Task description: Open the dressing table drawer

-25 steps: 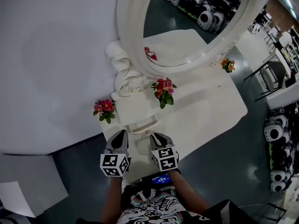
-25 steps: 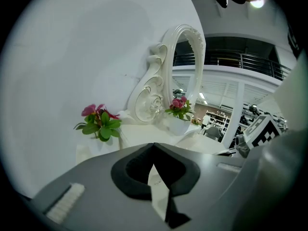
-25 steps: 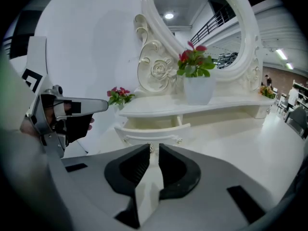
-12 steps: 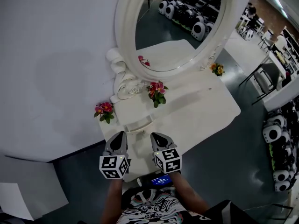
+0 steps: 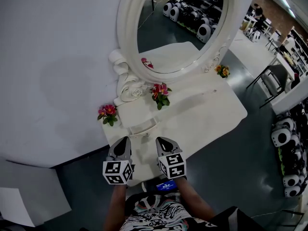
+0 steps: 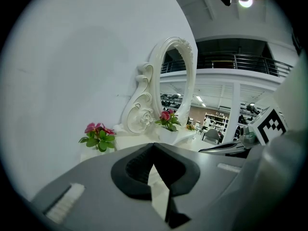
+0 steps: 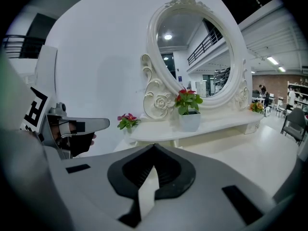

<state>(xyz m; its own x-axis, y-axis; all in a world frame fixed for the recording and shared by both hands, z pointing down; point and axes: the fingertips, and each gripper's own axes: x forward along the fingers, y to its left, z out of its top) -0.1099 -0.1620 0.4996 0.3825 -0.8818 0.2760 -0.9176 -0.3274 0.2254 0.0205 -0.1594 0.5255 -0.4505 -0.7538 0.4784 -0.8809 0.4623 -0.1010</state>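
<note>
The white dressing table (image 5: 202,114) stands against the wall under a big oval mirror (image 5: 178,28). Its small drawer front with a curved handle (image 5: 143,128) sits in the raised shelf at the table's near left, just beyond my fingertips. My left gripper (image 5: 126,140) and right gripper (image 5: 160,141) hover side by side over the table's near edge, both pointing at the drawer and touching nothing. In the left gripper view the left gripper (image 6: 153,146) has its jaws closed tip to tip and empty. The right gripper (image 7: 154,147) is likewise shut on nothing.
Pink flowers (image 5: 107,113) stand at the shelf's left end, a potted bunch (image 5: 160,94) by the mirror's scrolled base, and orange flowers (image 5: 222,70) at the far right. A chair (image 5: 276,78) and rows of white robots (image 5: 288,162) stand to the right, and a white box (image 5: 29,191) lies at lower left.
The head view has tilted, so more of the mirror shows and the table sits a little higher in the picture. Both grippers keep their places side by side before the drawer.
</note>
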